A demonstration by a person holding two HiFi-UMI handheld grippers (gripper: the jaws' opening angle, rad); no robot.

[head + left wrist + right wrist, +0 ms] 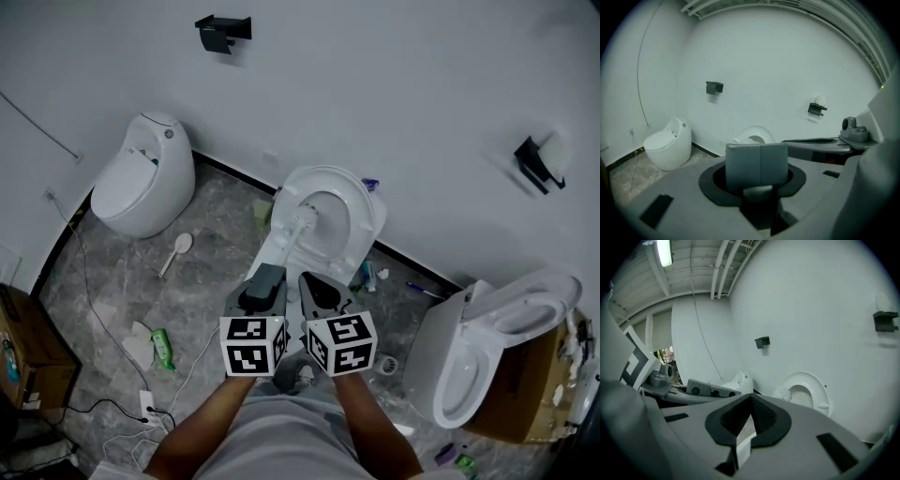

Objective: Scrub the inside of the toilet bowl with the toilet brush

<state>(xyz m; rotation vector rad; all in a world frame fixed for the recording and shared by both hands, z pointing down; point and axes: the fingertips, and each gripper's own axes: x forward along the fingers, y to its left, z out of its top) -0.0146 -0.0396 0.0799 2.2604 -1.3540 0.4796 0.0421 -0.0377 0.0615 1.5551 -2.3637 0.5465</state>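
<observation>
Two closed jaw pairs, left hand-held gripper (266,277), right hand-held gripper (317,286), white toilet brush (302,223) at toilet bowl (362,221)

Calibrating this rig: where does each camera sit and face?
Head view: on the person's head, facing steeply down at the middle toilet; forearms, left gripper and right gripper show.
Left gripper view: on the left gripper, along its fingers, shut on the toilet brush, toward the wall; the right gripper shows at right.
Right gripper view: on the right gripper, along its shut fingers toward that wall; the left gripper shows at left.
Shared: all three see the middle toilet.
</observation>
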